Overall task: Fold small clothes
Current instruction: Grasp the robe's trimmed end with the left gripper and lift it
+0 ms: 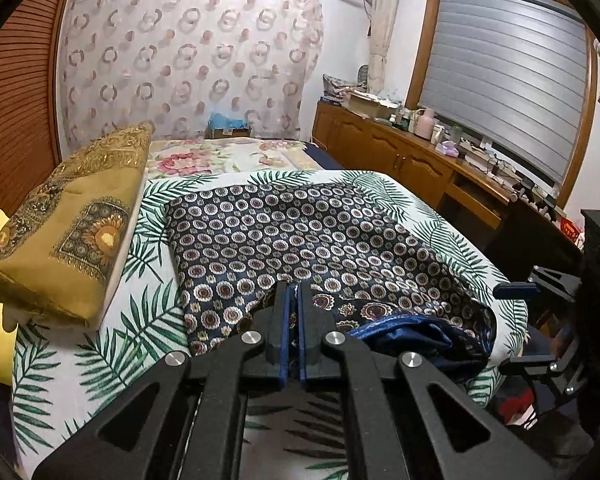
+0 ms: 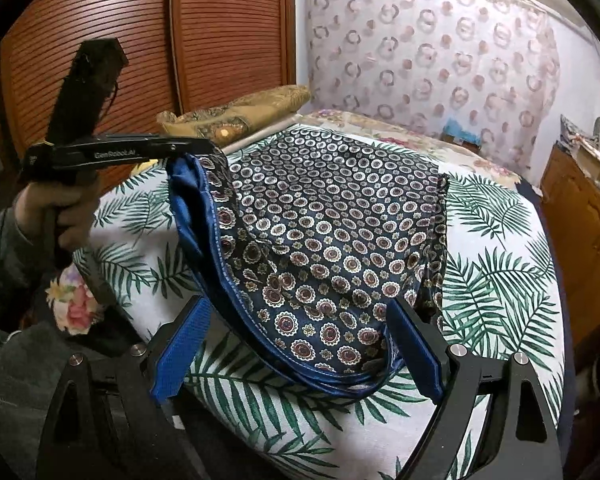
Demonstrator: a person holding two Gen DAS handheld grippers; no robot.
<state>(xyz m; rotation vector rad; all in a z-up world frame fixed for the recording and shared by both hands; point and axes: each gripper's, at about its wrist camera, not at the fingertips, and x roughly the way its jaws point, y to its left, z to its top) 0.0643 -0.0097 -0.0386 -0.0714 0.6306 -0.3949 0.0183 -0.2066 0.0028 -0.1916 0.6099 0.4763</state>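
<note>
Navy medallion-print garment [image 2: 328, 240], blue lining

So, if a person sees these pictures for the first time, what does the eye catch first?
First, the dark blue patterned garment spread on the palm-leaf sheet in the middle of the bed. The left gripper is shut on its blue-lined edge and lifts it, while the right gripper stands open around the near hem. A golden cushion lies left.

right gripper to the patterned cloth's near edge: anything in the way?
Nothing visible. The right gripper is open, its blue pads on either side of the patterned cloth at its near hem, with no object between. The left gripper is shut on the cloth's left corner, off to the side.
</note>
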